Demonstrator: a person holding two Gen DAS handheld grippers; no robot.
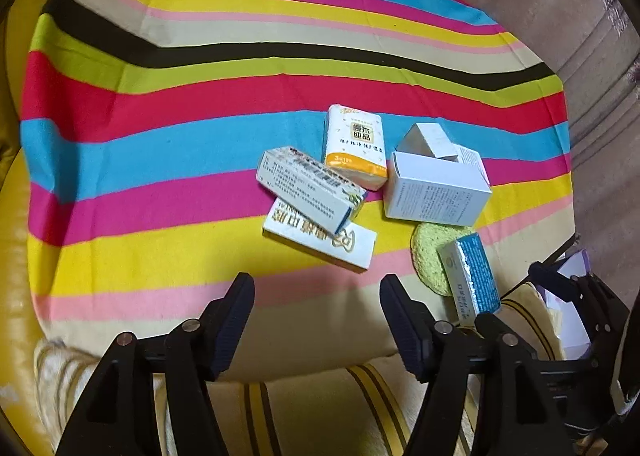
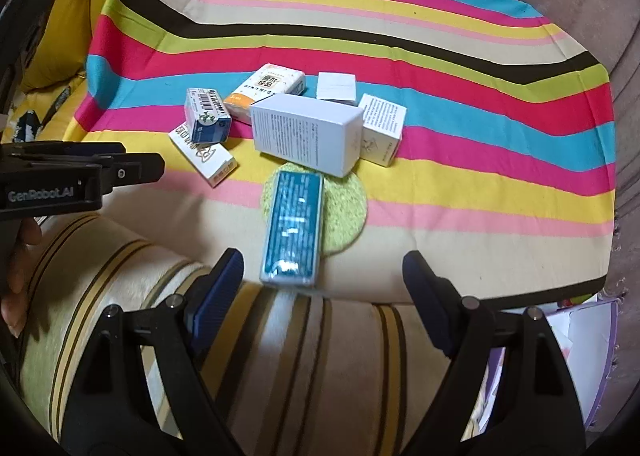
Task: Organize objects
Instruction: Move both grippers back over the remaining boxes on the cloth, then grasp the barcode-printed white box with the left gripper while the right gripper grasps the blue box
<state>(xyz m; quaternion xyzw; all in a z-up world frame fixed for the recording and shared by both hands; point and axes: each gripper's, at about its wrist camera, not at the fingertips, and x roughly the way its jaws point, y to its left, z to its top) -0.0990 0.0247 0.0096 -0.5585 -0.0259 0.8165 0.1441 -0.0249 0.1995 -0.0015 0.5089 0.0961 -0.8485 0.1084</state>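
Both the left gripper [image 1: 316, 288] and right gripper [image 2: 322, 268] gape empty; blue box [image 2: 291, 228] overlaps green sponge [image 2: 344, 203]

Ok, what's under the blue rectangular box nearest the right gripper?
The blue rectangular box lies partly on a round yellow-green pad on the striped cloth; its near end overhangs the pad. The large white box covers the pad's far edge. Whatever lies beneath the blue box is hidden.

left gripper [image 1: 316, 300] jaws spread wide, empty, hovering over the near edge of the striped cloth [image 1: 160, 159]. right gripper [image 2: 322, 280] likewise wide apart, empty, at the same near edge. in the right wrist view the left gripper enters side-on from the left.
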